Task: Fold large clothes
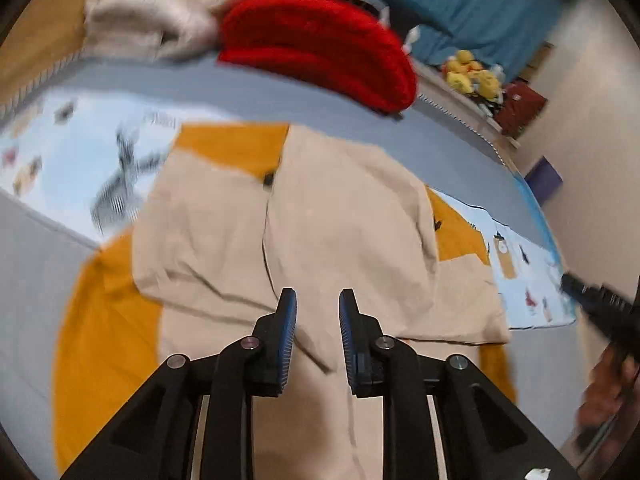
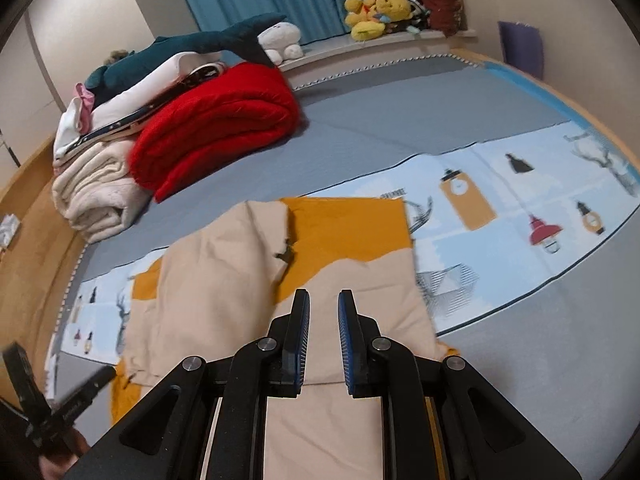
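Note:
A large beige garment (image 1: 340, 216) with mustard-yellow panels (image 1: 236, 148) lies spread and partly folded on the bed. It also fills the lower middle of the right wrist view, beige cloth (image 2: 216, 288) over mustard cloth (image 2: 348, 224). My left gripper (image 1: 318, 300) hovers over the beige cloth, its jaws a narrow gap apart with nothing between them. My right gripper (image 2: 324, 300) hangs above the garment's near part, open by a similar gap and empty. Each gripper shows blurred at the edge of the other's view.
A grey sheet (image 2: 400, 120) and a light-blue patterned cloth (image 2: 500, 216) cover the bed. A folded red blanket (image 2: 224, 120), a cream blanket (image 2: 96, 192) and a shark plush (image 2: 200, 44) are piled at the far left. Yellow plush toys (image 2: 376, 12) sit on the ledge.

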Demonstrator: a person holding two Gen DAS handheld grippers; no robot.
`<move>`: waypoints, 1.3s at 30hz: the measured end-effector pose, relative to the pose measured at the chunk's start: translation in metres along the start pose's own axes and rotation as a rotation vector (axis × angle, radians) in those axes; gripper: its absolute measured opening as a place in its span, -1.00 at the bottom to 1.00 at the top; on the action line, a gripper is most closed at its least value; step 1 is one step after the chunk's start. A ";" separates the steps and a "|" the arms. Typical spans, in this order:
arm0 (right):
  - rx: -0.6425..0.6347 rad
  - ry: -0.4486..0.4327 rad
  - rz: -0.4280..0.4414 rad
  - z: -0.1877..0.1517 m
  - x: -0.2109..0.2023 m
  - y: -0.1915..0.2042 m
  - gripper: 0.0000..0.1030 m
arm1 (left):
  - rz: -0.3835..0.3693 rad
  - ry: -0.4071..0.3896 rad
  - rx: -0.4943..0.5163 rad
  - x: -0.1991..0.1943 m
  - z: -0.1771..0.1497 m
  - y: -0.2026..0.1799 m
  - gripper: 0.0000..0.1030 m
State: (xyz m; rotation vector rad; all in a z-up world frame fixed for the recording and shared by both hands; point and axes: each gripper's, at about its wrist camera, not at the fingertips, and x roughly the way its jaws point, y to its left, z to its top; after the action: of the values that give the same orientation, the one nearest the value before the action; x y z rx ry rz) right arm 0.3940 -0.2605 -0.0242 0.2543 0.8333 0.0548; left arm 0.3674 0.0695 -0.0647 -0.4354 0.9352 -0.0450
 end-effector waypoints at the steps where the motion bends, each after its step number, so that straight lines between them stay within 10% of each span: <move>1: 0.003 0.007 0.010 -0.002 0.004 0.002 -0.67 | -0.042 0.020 -0.014 0.009 0.006 -0.001 -0.62; 10: -0.008 0.145 0.129 -0.025 0.056 0.035 -0.57 | 0.059 0.252 -0.077 0.094 -0.003 0.010 -0.33; 16: 0.041 0.298 0.207 -0.046 0.104 0.048 -0.45 | -0.049 0.351 -0.278 0.109 -0.019 0.033 -0.38; 18: 0.051 0.331 0.219 -0.052 0.117 0.052 -0.44 | -0.098 0.361 -0.307 0.108 -0.020 0.036 -0.94; 25: 0.150 0.393 0.246 -0.062 0.150 0.051 -0.44 | -0.267 0.360 -0.264 0.082 -0.016 0.007 -0.96; 32: 0.255 0.436 0.219 -0.074 0.173 0.035 -0.52 | -0.033 0.427 -0.194 0.096 -0.013 0.016 -0.85; 35: 0.255 0.441 0.187 -0.078 0.176 0.032 -0.65 | 0.065 0.319 -0.102 0.080 -0.001 0.007 -0.75; 39: 0.181 0.320 0.146 -0.062 0.153 0.041 -0.63 | 0.015 0.232 0.066 0.068 0.007 -0.030 -0.63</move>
State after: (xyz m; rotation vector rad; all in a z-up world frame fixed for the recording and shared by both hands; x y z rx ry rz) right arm 0.4533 -0.1859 -0.1645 0.4853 1.1388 0.1606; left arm 0.4180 0.0297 -0.1017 -0.3664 1.1615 -0.1145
